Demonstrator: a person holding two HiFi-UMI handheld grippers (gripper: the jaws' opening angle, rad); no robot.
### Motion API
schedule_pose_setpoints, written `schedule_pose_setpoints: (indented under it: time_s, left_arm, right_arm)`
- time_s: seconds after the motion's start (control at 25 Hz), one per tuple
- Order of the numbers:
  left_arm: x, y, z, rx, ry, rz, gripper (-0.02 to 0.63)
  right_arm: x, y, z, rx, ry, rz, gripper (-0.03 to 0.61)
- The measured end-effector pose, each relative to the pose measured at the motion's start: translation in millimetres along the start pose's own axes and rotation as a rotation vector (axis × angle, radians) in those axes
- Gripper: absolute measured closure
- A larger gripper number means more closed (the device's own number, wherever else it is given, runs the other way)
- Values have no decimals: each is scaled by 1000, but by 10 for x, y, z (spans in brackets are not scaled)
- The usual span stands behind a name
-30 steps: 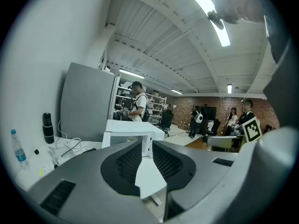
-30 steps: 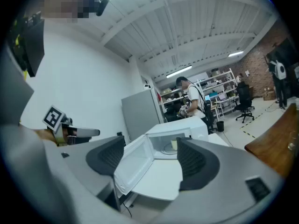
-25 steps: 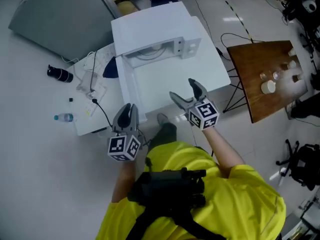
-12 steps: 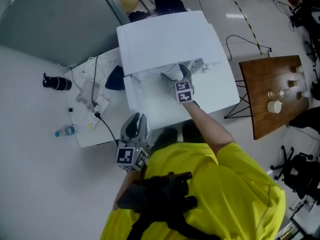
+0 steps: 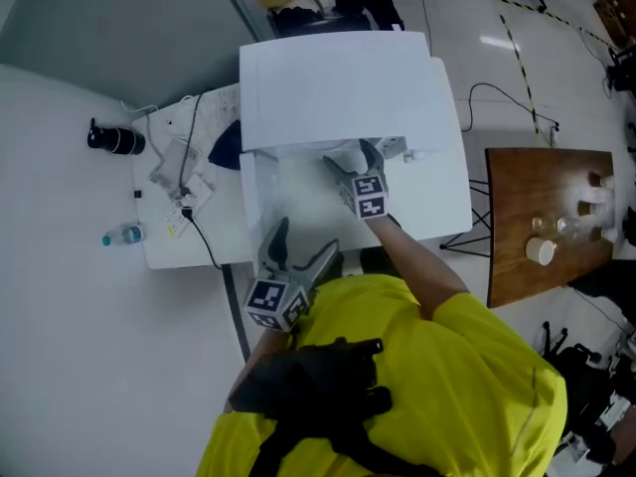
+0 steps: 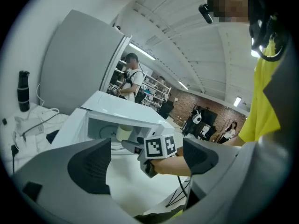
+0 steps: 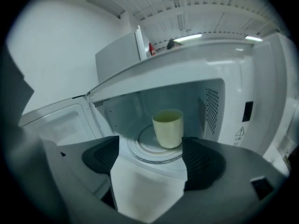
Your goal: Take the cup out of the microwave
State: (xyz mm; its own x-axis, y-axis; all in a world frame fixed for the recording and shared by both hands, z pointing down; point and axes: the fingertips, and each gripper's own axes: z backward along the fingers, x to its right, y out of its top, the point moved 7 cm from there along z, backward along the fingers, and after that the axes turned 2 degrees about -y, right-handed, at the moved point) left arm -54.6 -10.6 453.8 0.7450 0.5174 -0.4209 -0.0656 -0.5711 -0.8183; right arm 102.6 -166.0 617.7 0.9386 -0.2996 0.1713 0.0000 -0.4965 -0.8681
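A white microwave [image 5: 338,87] stands open on the table, its door [image 7: 60,120] swung to the left. Inside, a pale yellow-green cup [image 7: 168,129] stands upright on the glass turntable [image 7: 149,148]; the left gripper view also shows this cup [image 6: 124,133]. My right gripper [image 5: 350,157] is open at the oven's mouth. The cup lies just beyond its fingertips, untouched, as the right gripper [image 7: 152,157] sees it. My left gripper [image 5: 303,244] hangs near the table's front edge with its jaws opening and nothing between them. From above, the oven's top hides the cup.
The white table [image 5: 189,237] carries cables [image 5: 184,182], a black cylinder [image 5: 114,139] and a small water bottle [image 5: 124,237] at its left. A wooden table [image 5: 547,217] with small cups stands to the right. A person [image 6: 133,76] stands far behind.
My right gripper went from in front of the table up to the microwave's mouth and stays there. My left gripper shifted toward the oven and its jaws went from shut to open.
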Motion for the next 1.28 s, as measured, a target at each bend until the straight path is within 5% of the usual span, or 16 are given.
schedule_pose_setpoints:
  time_s: [0.28, 0.68, 0.8, 1.28]
  left_arm:
    - [343, -105, -164, 22, 54, 21, 141]
    - [298, -191, -109, 28, 87, 58, 167]
    - [322, -197, -149, 29, 73, 50, 190]
    - [275, -227, -72, 8, 81, 28, 198]
  right_arm:
    - [177, -16, -646, 18, -43, -26, 41]
    - [398, 284, -1331, 56, -138, 81, 69]
    - [431, 305, -1354, 68, -156, 119, 127]
    - [-5, -2, -634, 70, 22, 168, 120]
